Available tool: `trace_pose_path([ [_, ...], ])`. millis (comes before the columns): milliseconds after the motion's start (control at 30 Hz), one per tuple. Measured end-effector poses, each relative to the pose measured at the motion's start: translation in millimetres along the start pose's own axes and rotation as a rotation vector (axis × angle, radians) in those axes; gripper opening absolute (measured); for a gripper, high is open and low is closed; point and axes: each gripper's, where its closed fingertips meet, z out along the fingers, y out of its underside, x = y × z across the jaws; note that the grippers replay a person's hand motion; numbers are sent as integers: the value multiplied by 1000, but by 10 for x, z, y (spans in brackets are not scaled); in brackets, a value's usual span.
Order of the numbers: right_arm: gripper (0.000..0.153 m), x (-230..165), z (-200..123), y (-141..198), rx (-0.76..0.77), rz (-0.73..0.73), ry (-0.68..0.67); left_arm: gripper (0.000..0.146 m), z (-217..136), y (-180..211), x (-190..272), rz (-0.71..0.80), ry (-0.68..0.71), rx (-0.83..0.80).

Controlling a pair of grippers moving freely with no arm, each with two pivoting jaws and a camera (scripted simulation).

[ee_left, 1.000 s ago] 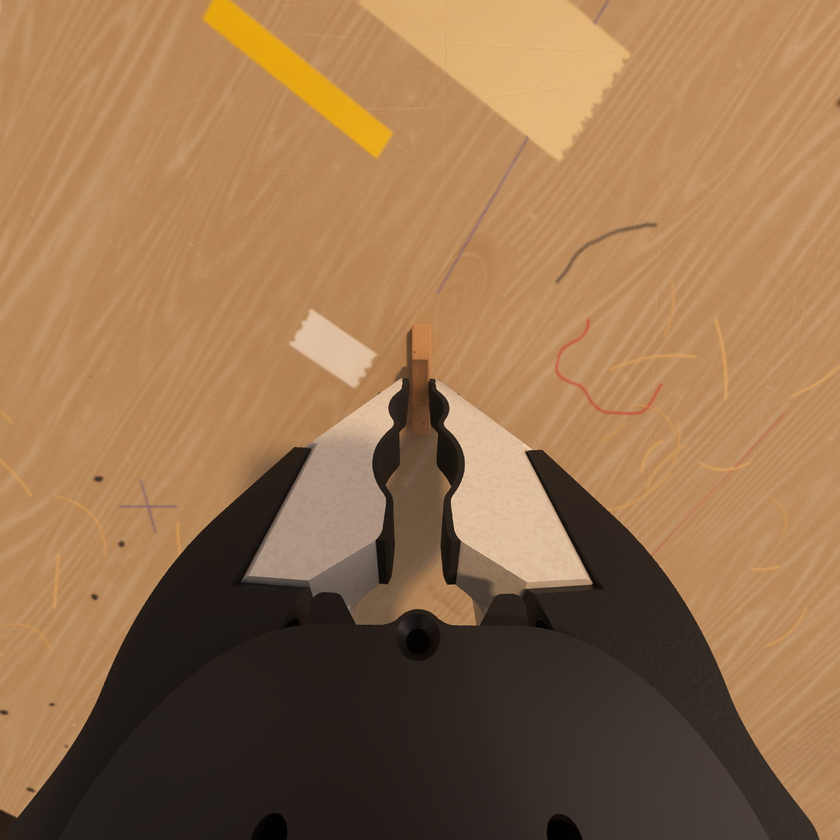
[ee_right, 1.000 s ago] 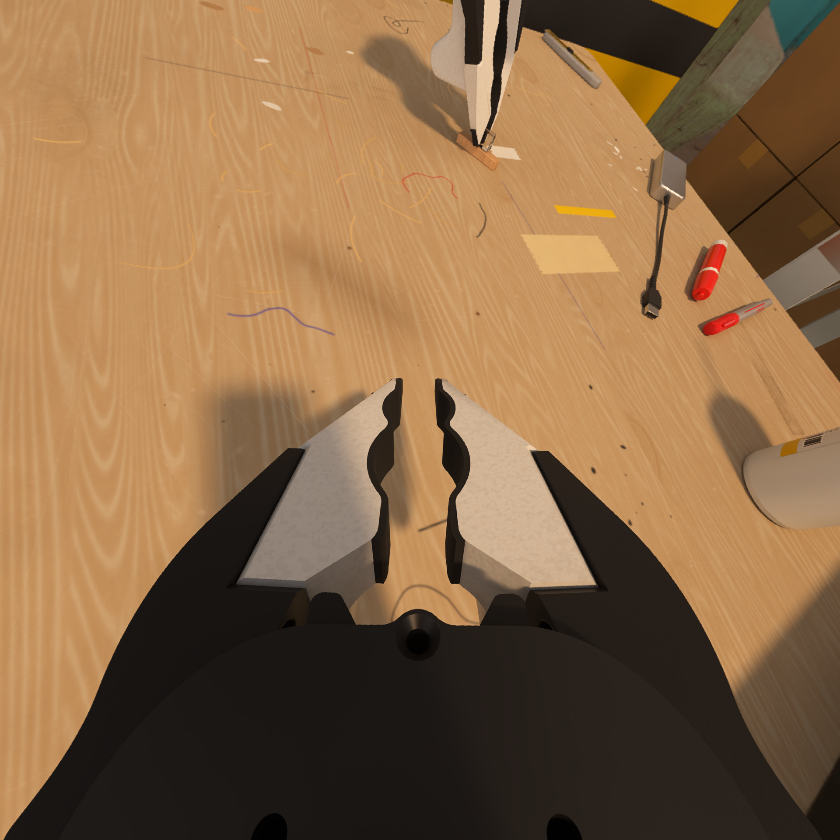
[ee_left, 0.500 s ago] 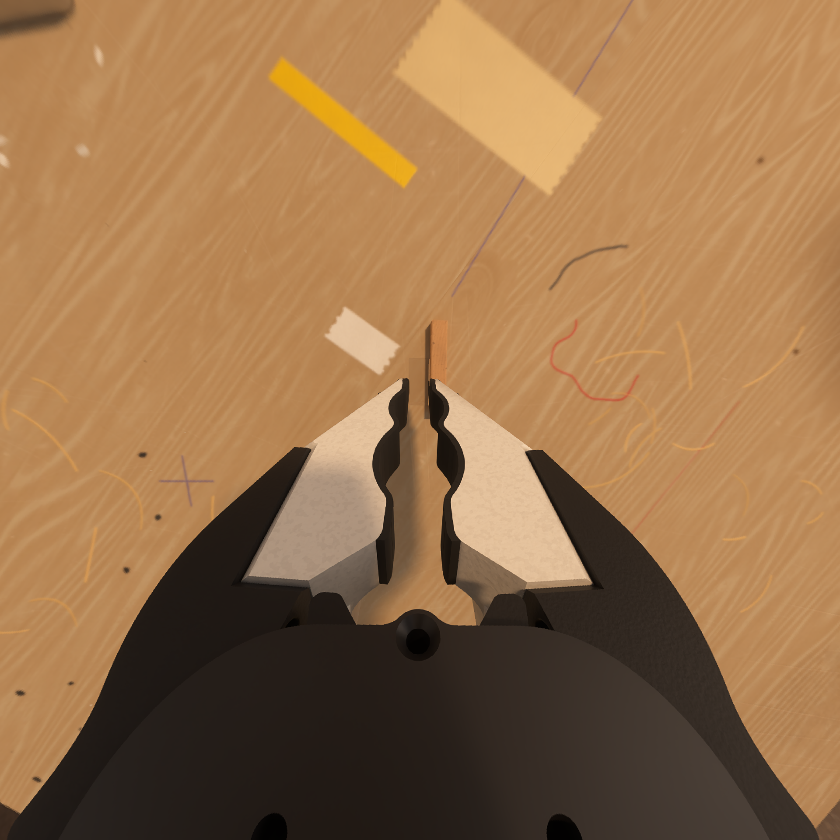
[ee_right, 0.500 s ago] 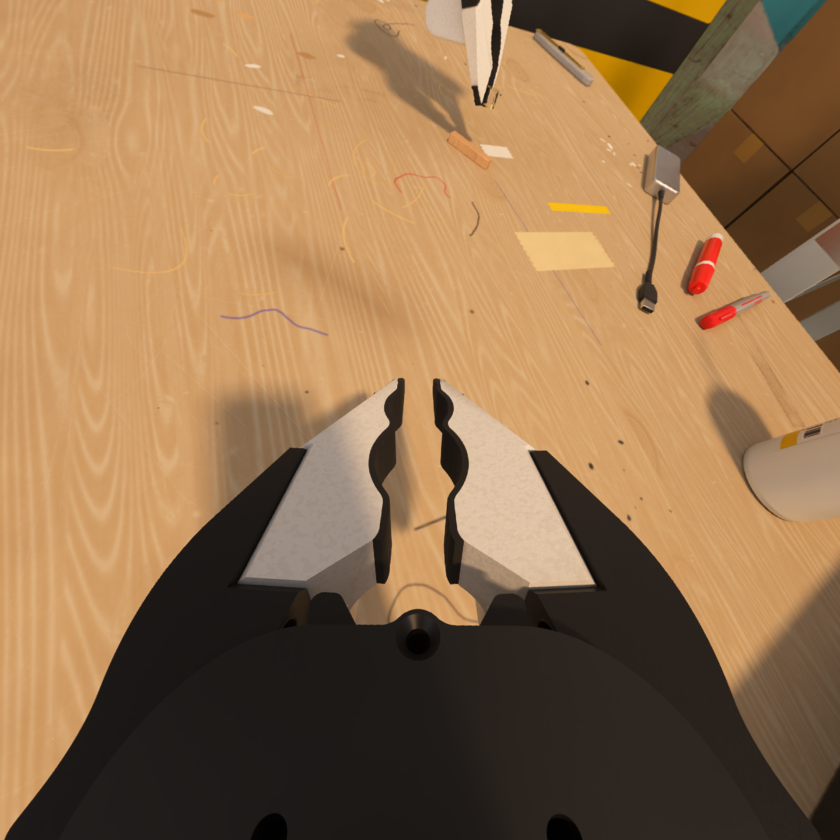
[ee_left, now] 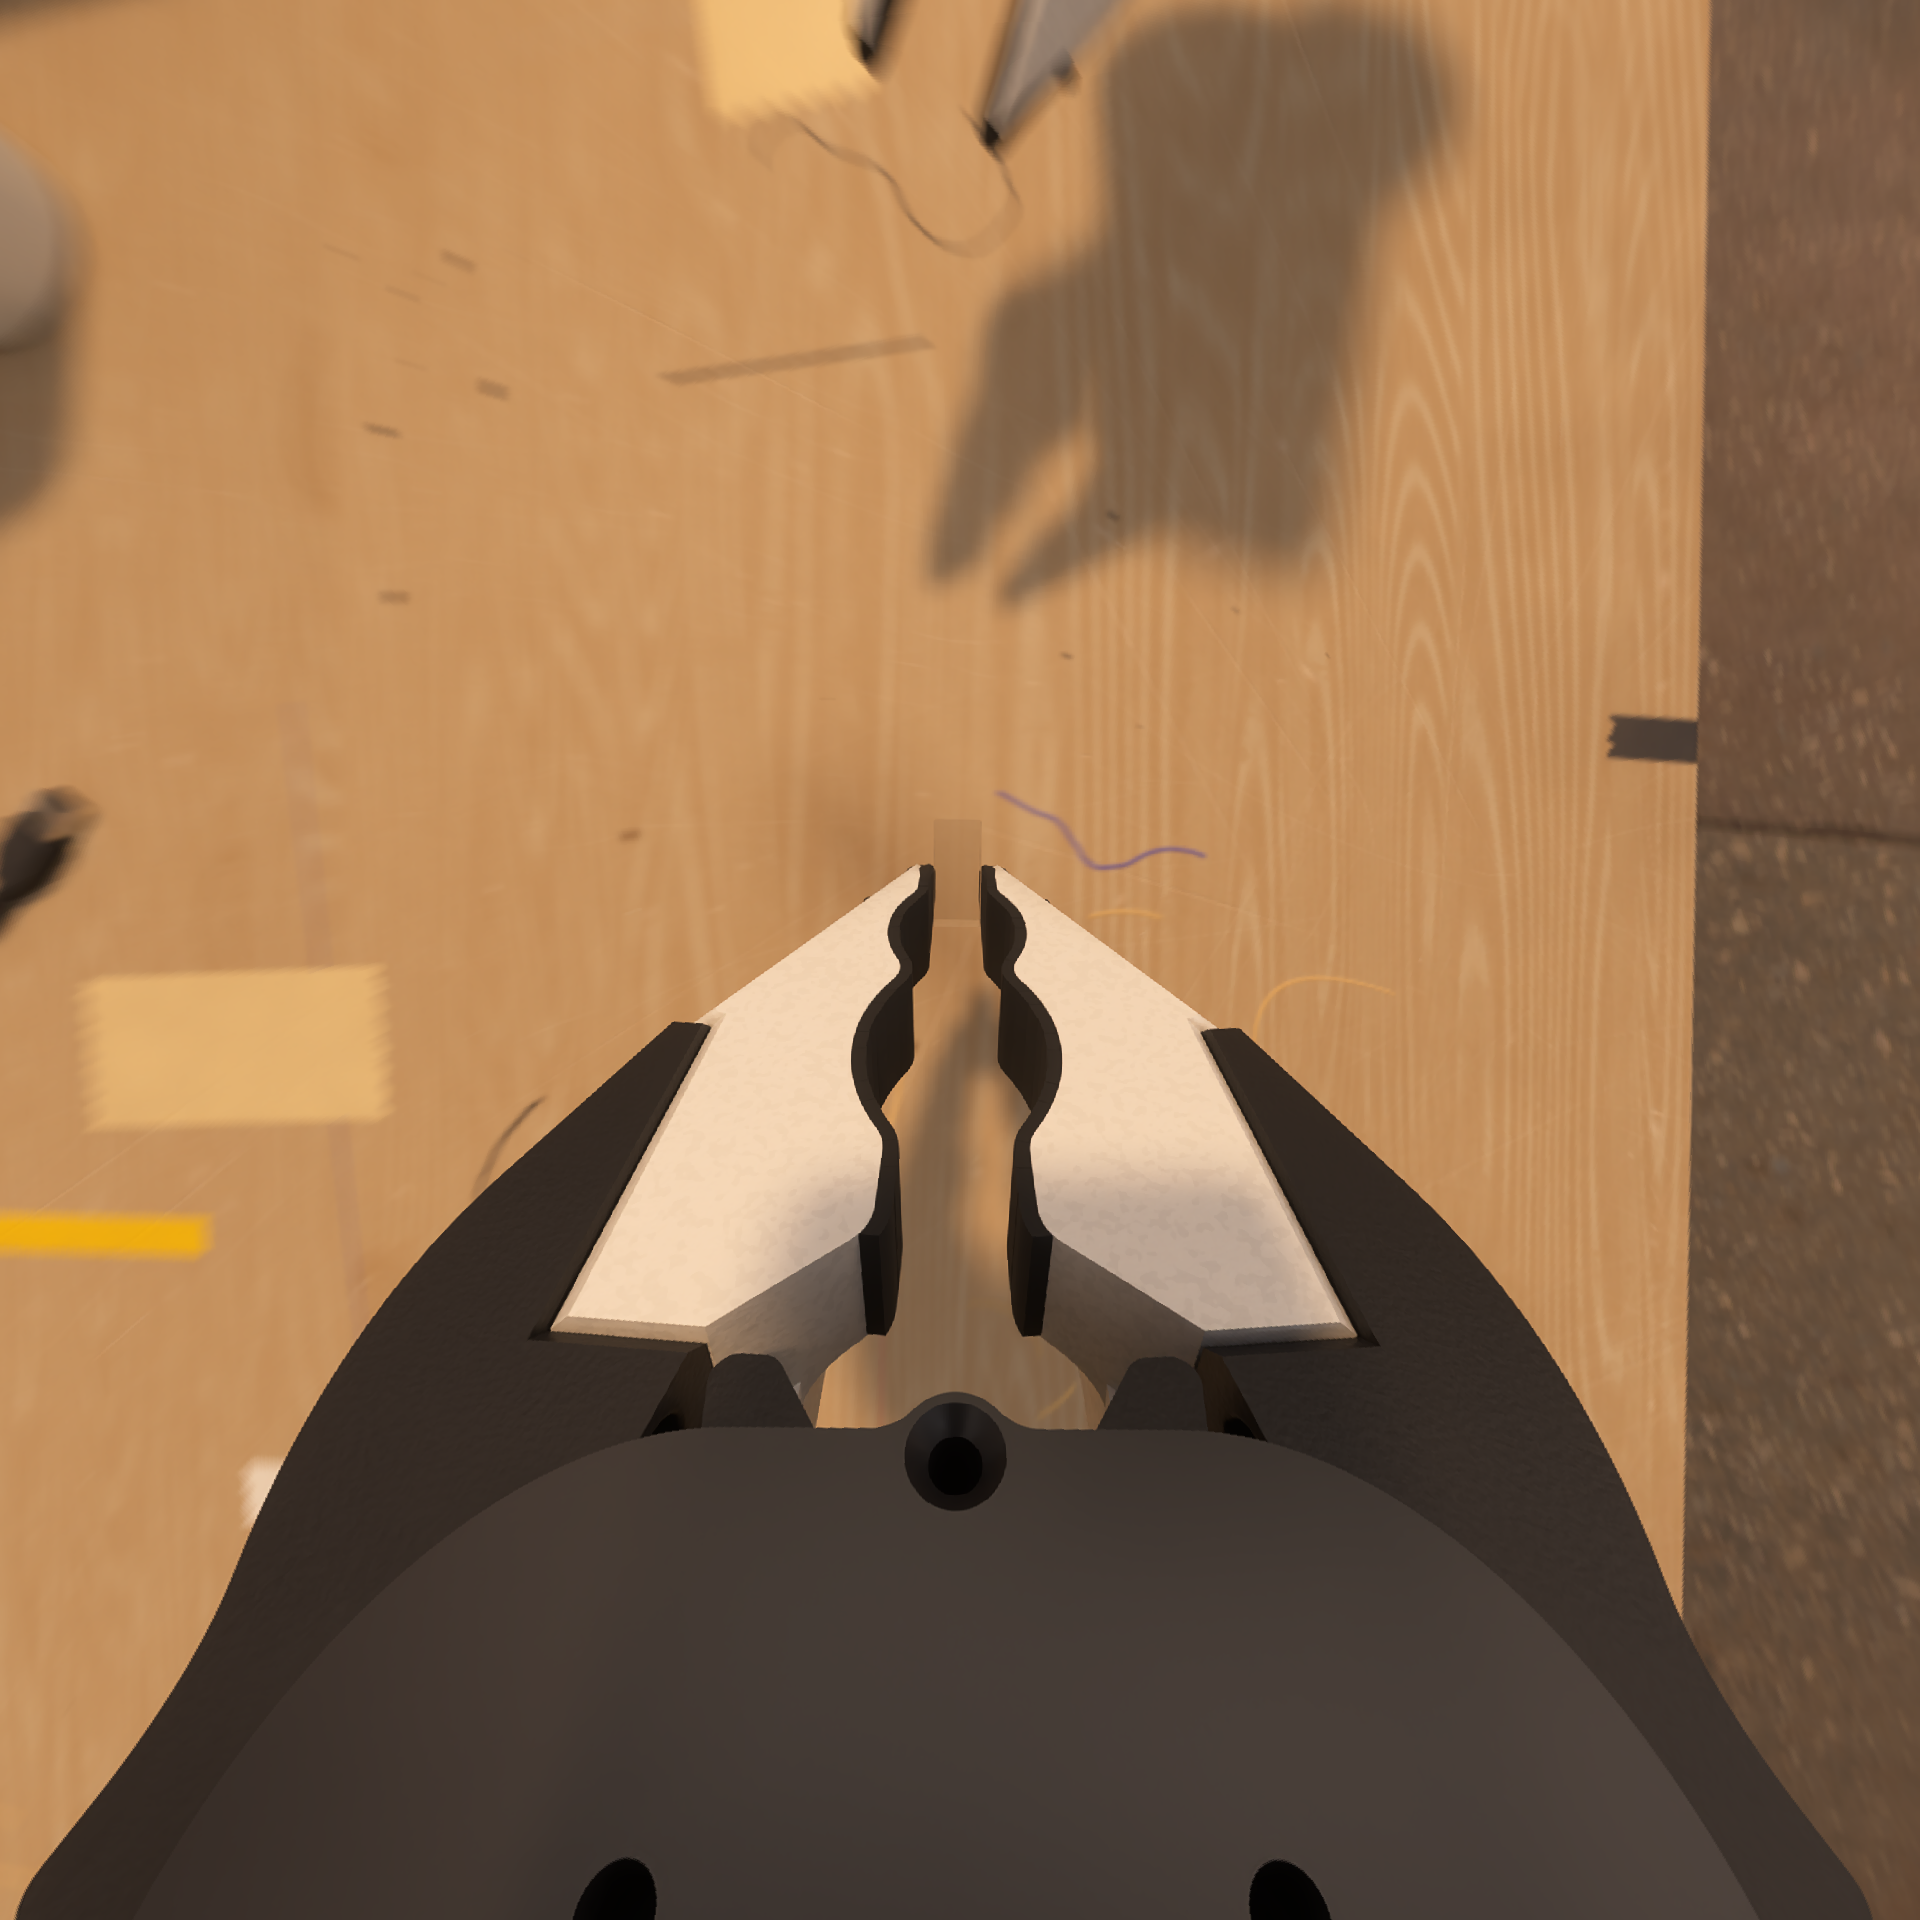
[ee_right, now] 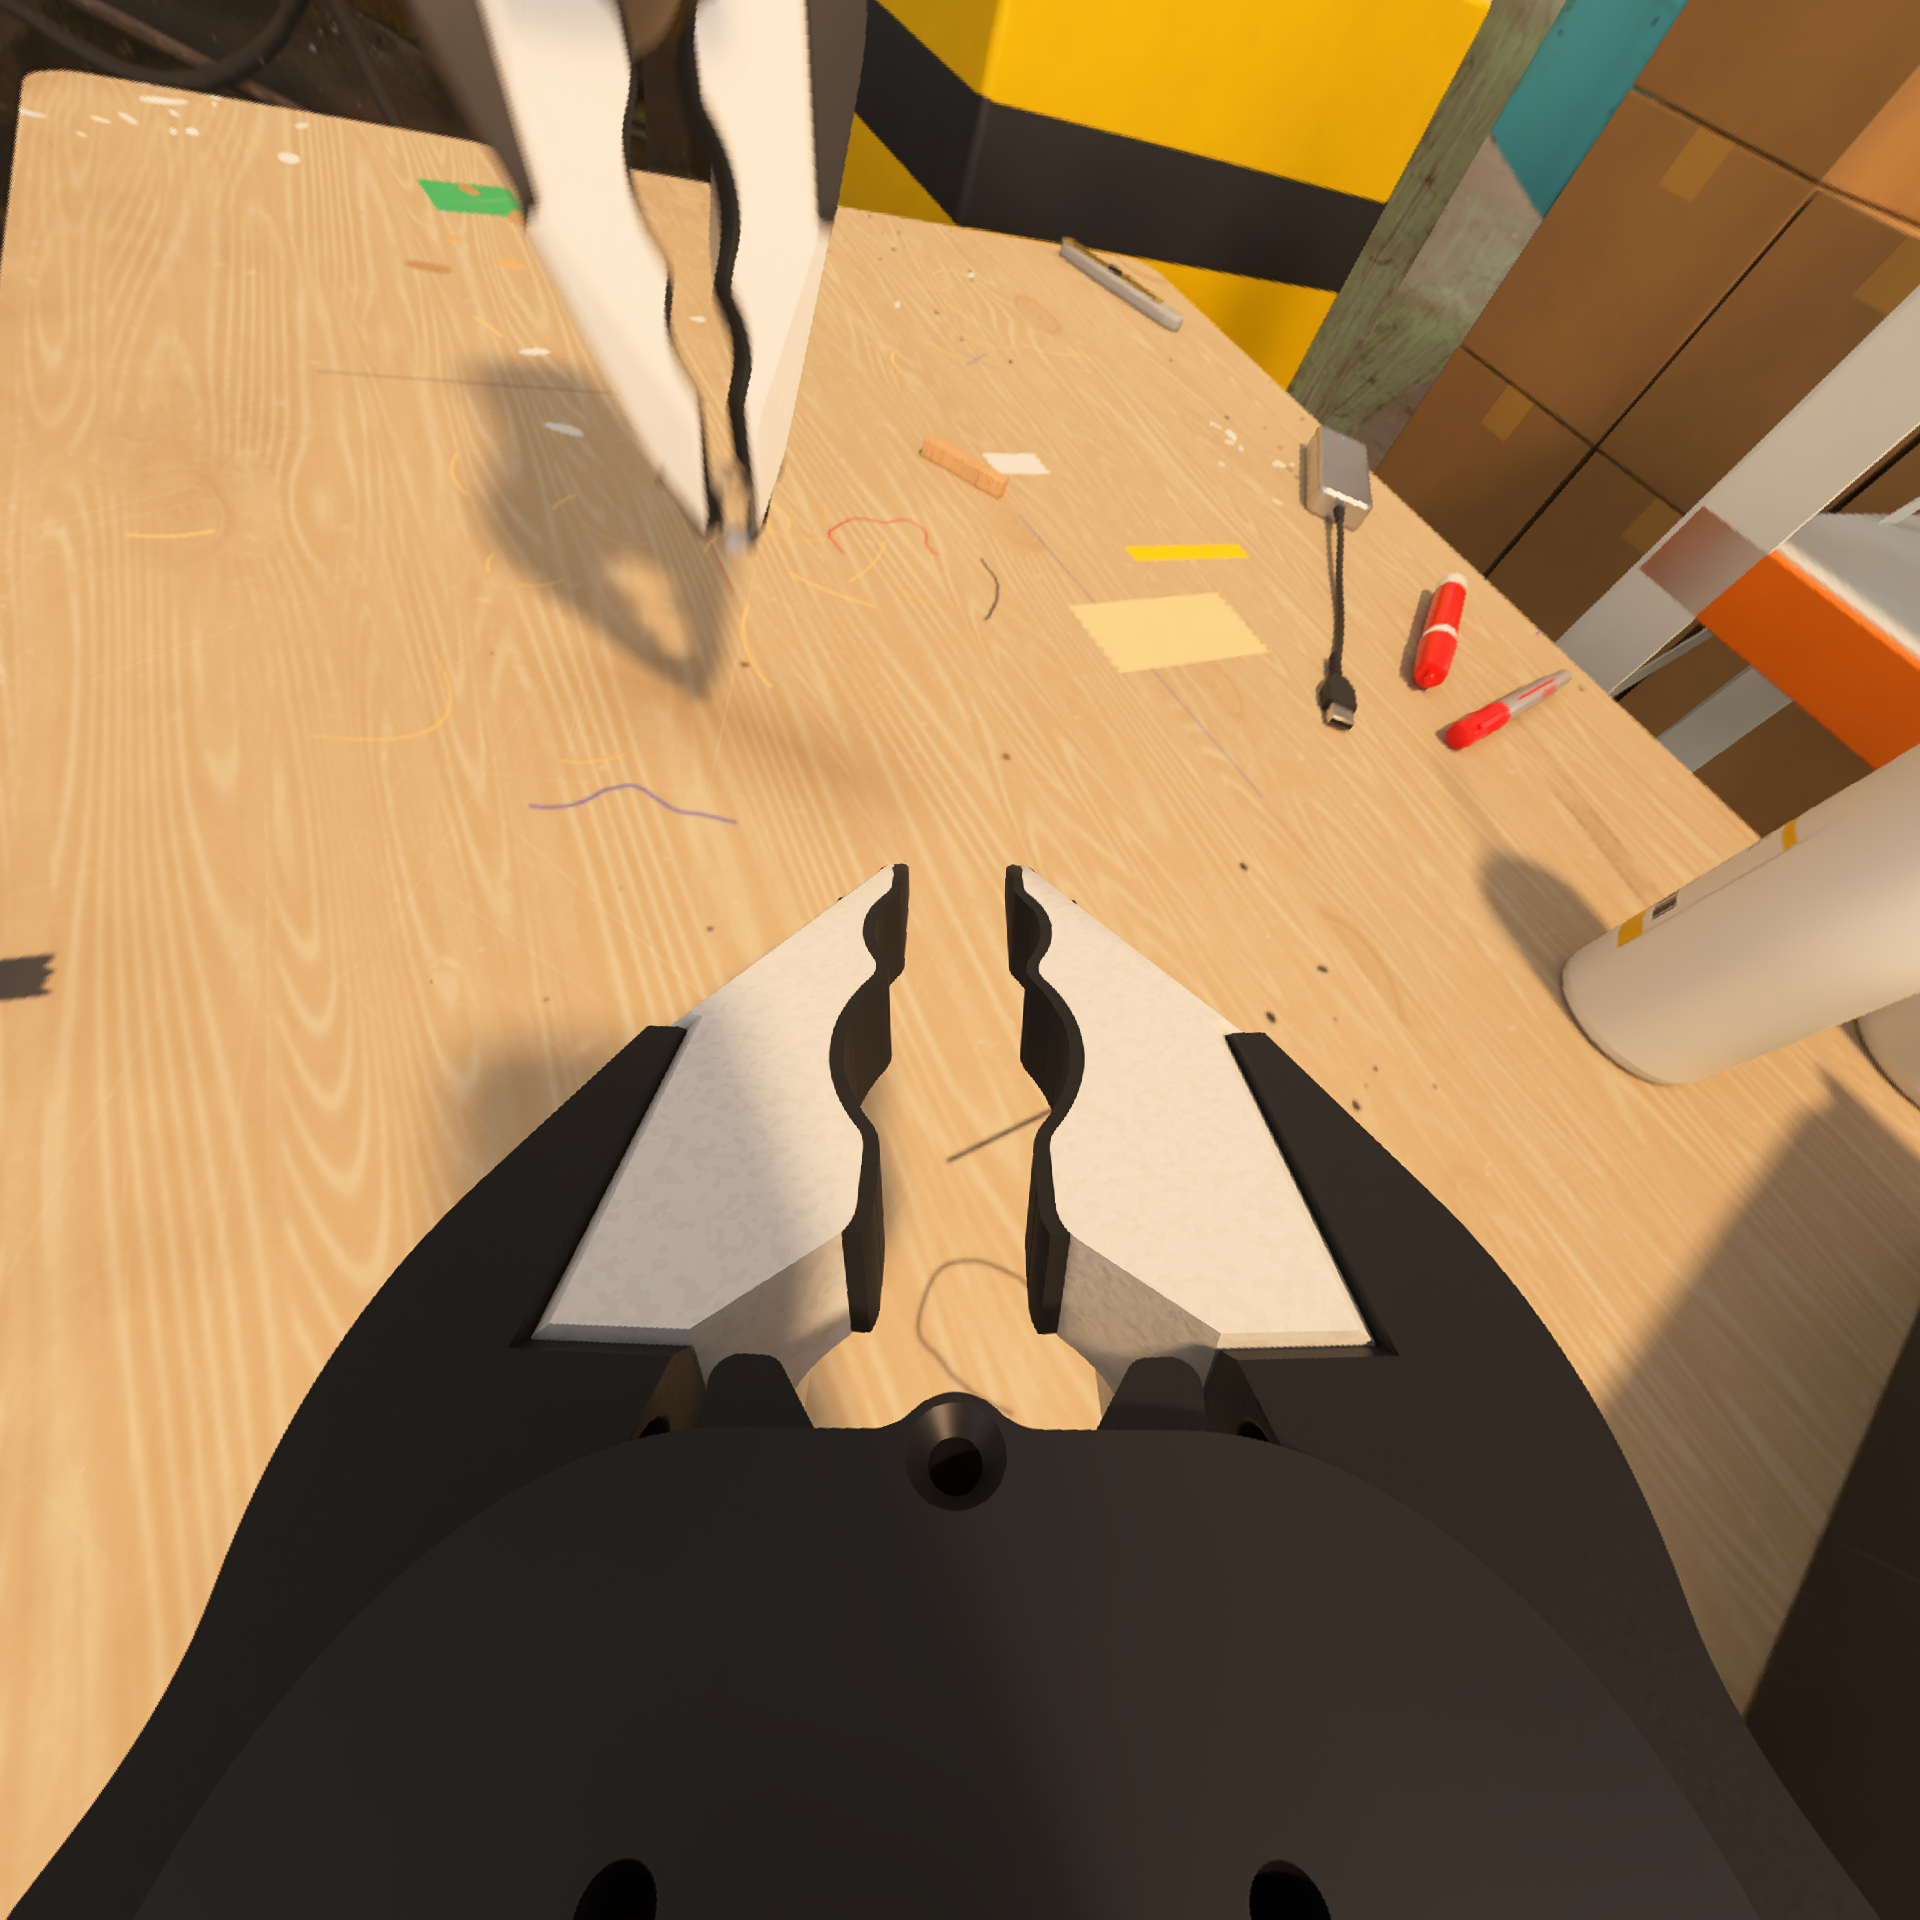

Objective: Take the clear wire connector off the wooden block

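The left gripper [ee_left: 956,871] has its fingertips pinched on the clear wire connector [ee_left: 957,878], a pale, see-through sliver that pokes out just past the tips, its long axis running straight ahead along the fingers. In the right wrist view the same gripper [ee_right: 734,520] hangs point-down above the table [ee_right: 260,727], blurred, with the small connector [ee_right: 736,532] at its tips, clear of the surface; seen from here its direction cannot be made out. The wooden block [ee_right: 963,467] lies flat on the table well to the right of that gripper, its long axis slanting from upper left to lower right, a white tape scrap [ee_right: 1015,463] touching its far end. The right gripper [ee_right: 956,873] is low over the table, fingers parted with bare wood between them. Beyond lie a purple wire [ee_right: 632,800], a tan patch [ee_right: 1169,631], a yellow strip [ee_right: 1184,552] and two red markers [ee_right: 1439,631].
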Motion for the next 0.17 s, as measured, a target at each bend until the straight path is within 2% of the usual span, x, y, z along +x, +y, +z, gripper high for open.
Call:
trace_pose_path([
  [67,18,-35,-13,54,-12,2,-5,8,356,70,161,22,42,-67],
  [167,18,-84,-6,106,-31,-7,-15,8,670,182,312,5,119,-108],
])
